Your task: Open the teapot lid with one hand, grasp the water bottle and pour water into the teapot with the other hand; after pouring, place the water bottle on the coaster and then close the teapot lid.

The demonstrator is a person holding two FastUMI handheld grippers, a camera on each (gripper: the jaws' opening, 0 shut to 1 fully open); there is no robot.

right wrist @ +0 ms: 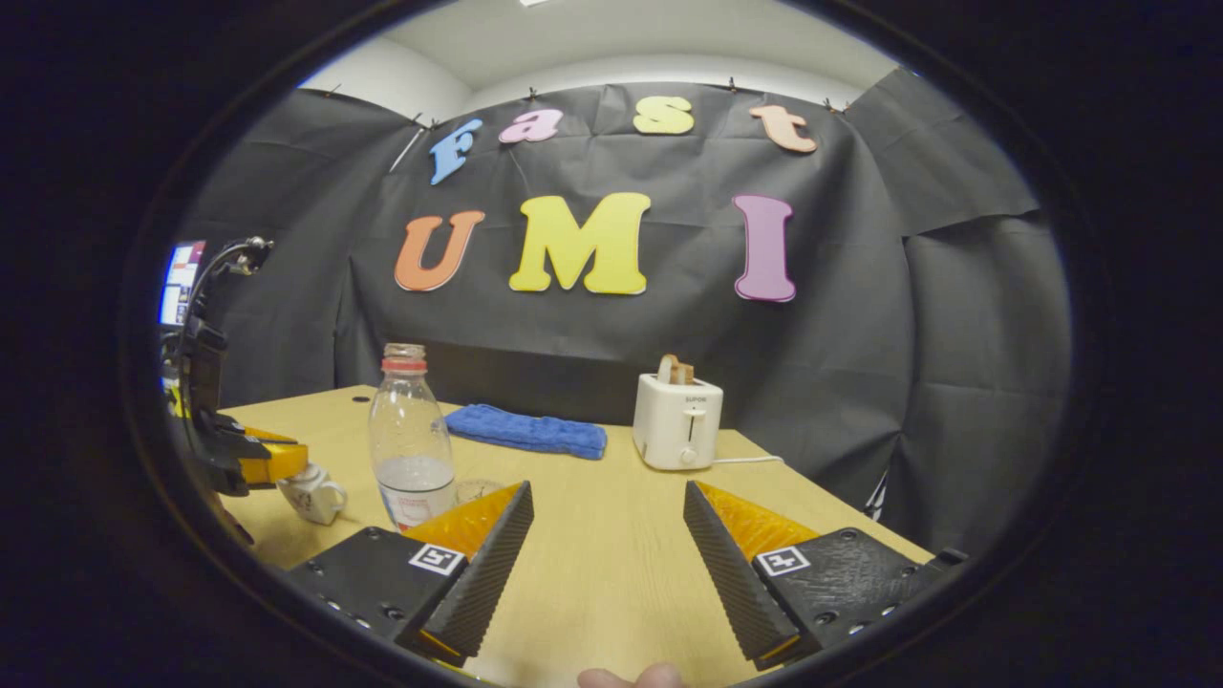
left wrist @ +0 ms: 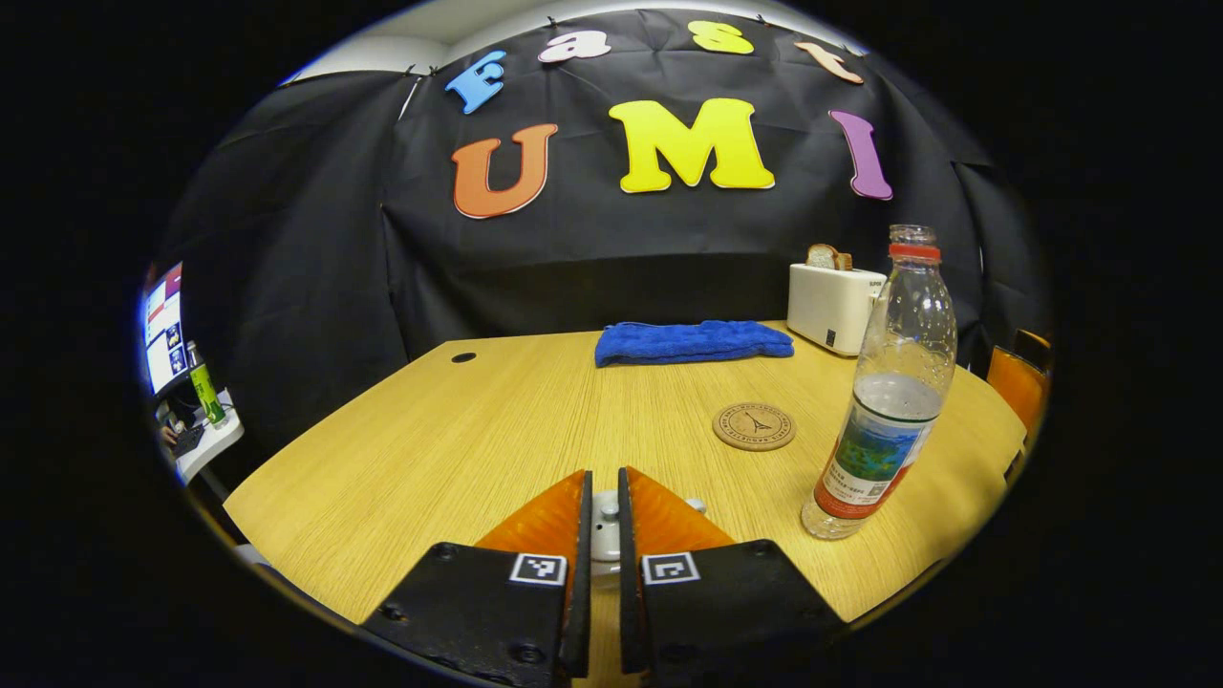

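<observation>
Risk: the left tongs (left wrist: 604,535) are nearly closed around the small white ceramic teapot's lid knob (left wrist: 604,527); a shallow pinch could slip, I judge.
Right tongs (right wrist: 609,554): wide open, empty, above the tabletop (right wrist: 611,573).
Bottle: the clear plastic water bottle (left wrist: 884,401), uncapped and part-filled, stands near the round cork coaster (left wrist: 754,426).

Black tool (right wrist: 608,564) bodies, square markers

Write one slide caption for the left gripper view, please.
Left tongs closed on the teapot lid knob, with the uncapped water bottle beside the coaster.
</observation>
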